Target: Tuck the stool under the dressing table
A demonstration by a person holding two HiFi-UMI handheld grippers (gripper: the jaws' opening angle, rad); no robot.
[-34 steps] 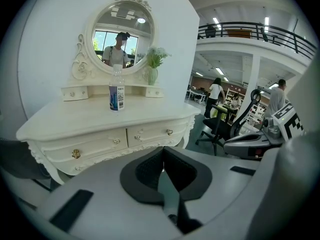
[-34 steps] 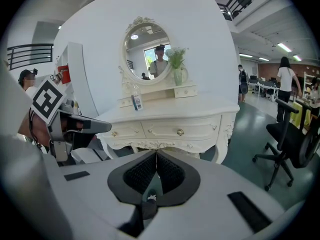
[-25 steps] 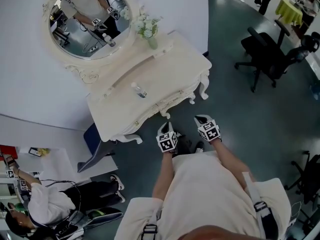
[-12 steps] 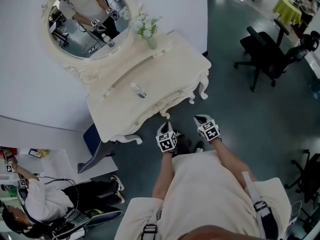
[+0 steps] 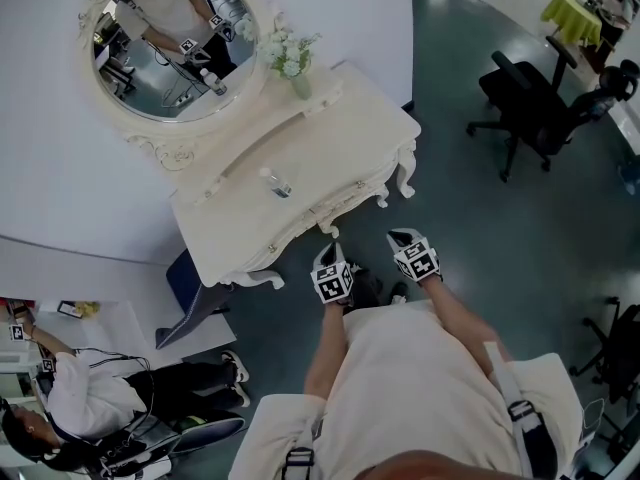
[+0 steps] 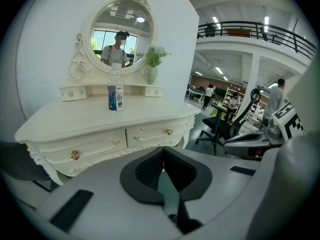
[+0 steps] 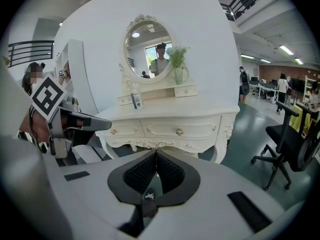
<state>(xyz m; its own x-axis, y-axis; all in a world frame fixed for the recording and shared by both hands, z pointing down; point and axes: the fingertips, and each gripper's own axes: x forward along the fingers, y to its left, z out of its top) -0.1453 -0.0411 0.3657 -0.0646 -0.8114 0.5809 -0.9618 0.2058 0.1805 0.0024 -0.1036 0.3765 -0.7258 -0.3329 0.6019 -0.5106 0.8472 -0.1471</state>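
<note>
The cream dressing table [image 5: 300, 173] stands against a white wall. It has an oval mirror [image 5: 165, 43], a vase of flowers [image 5: 292, 58] and a water bottle [image 5: 277, 181] on top. I cannot make out a stool in any view; the space under the table is mostly hidden. My left gripper [image 5: 329, 254] and right gripper [image 5: 402, 238] hover side by side just in front of the table's drawers [image 6: 120, 139], pointing at them. Both are shut with nothing between the pads, as seen on the left gripper [image 6: 163, 160] and the right gripper [image 7: 156, 159].
A black office chair [image 5: 530, 108] stands on the dark floor to the right. A person [image 5: 90, 398] sits at the lower left beside a dark blue panel foot [image 5: 190, 288]. More chairs and people fill the room's far right.
Both grippers stay where they were. A person at the far top right has walked out of the head view.
</note>
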